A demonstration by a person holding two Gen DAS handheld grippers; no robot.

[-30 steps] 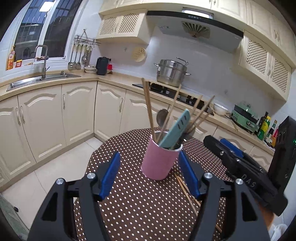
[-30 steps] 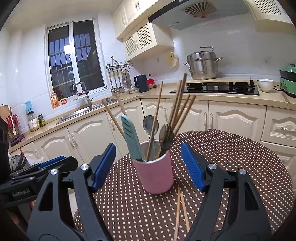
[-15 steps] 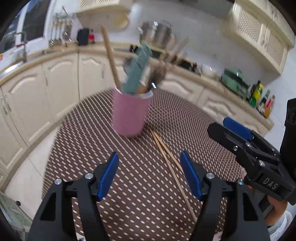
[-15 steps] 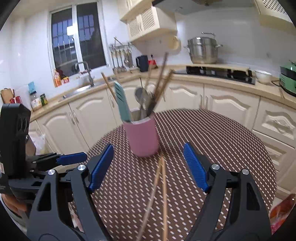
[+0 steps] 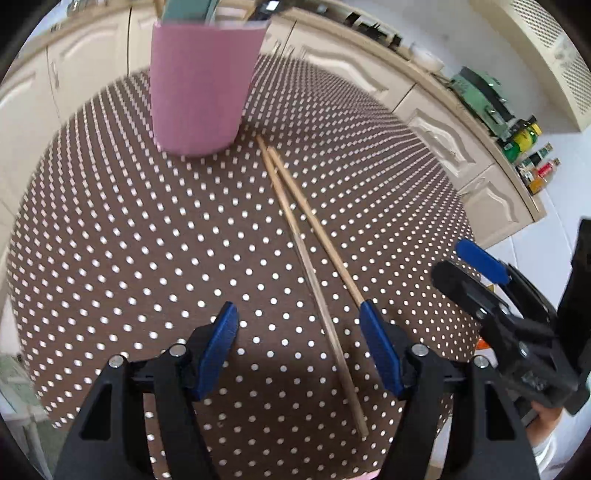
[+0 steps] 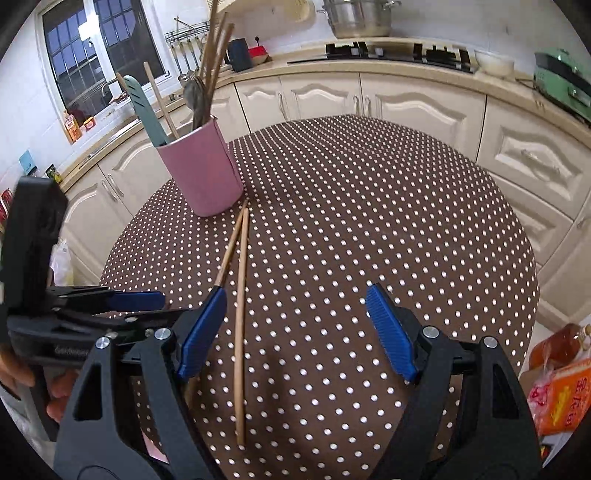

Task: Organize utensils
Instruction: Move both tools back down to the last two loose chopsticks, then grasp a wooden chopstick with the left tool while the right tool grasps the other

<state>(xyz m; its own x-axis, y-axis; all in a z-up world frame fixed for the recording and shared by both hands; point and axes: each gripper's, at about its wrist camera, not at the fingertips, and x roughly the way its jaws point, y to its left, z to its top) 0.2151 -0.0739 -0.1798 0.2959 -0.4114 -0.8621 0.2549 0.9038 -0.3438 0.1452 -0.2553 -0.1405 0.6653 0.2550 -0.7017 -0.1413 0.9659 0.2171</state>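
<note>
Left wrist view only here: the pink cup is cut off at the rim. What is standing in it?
Observer: The right wrist view shows the pink cup holding wooden chopsticks, a teal-handled utensil and metal spoons.
Operator: What shows between the fingers of the right gripper?
Observer: It is open. One loose chopstick lies on the table in the gap, not gripped; the other chopstick runs behind its left finger.

A steel stockpot [image 6: 356,16] was seen above the black hob [image 6: 391,51]; a green appliance [image 6: 561,83] was set on the counter at right, a dark kettle [image 6: 239,55] near the window [image 6: 98,55], cream cabinets [image 6: 417,107] below.
</note>
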